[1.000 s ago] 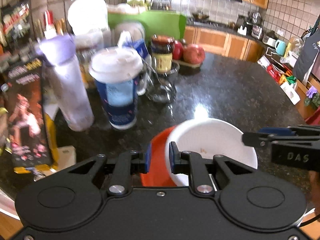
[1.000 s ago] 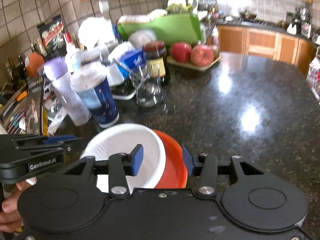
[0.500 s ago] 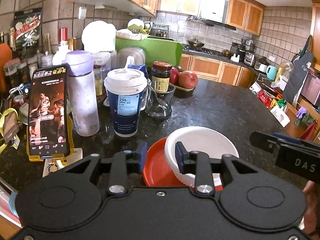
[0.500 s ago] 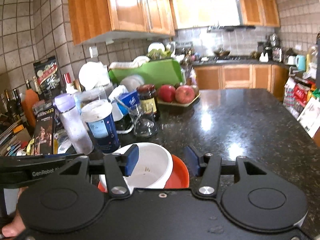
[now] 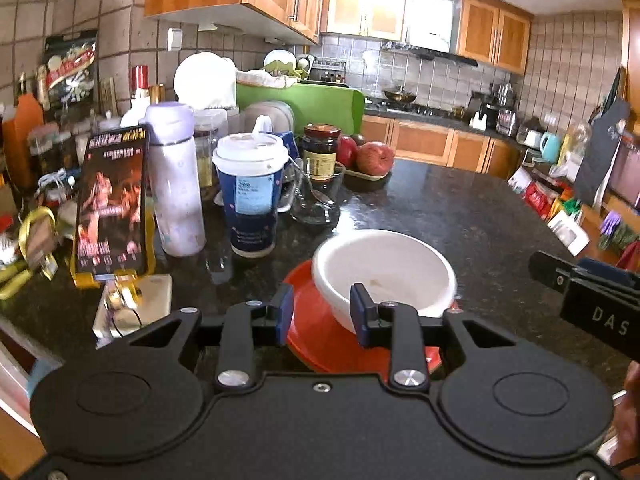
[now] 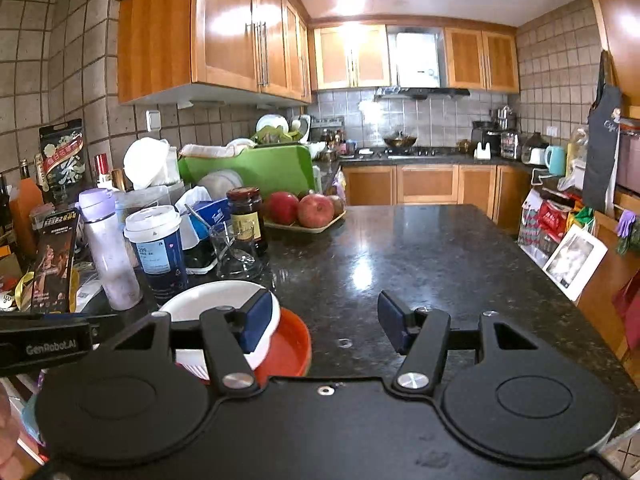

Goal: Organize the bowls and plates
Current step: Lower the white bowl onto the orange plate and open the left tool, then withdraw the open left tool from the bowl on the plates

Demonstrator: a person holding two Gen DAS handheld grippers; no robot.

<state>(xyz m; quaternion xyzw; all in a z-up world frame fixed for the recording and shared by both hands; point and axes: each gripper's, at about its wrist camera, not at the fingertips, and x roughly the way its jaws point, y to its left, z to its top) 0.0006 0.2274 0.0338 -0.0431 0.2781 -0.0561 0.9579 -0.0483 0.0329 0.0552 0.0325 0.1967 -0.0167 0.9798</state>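
White bowl [image 5: 384, 268] sat on the red plate [image 5: 320, 332] on the worktop [image 5: 440, 216]. Your left gripper [image 5: 320, 312] stood open; your right gripper [image 6: 324, 322] was opening, empty. Both dishes looked stiff, slick, breakable: take rims.

I see a glossy speckled stone tabletop [image 6: 420, 248], a smooth white bowl [image 5: 384, 268] on a shiny orange plate [image 5: 316, 336], and matt black plastic tongs [image 5: 322, 312].

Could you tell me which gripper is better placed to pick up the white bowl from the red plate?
Left. The left gripper already frames the white bowl's near rim on the red plate, jaws apart. The right gripper, jaws opening, points mostly past it.
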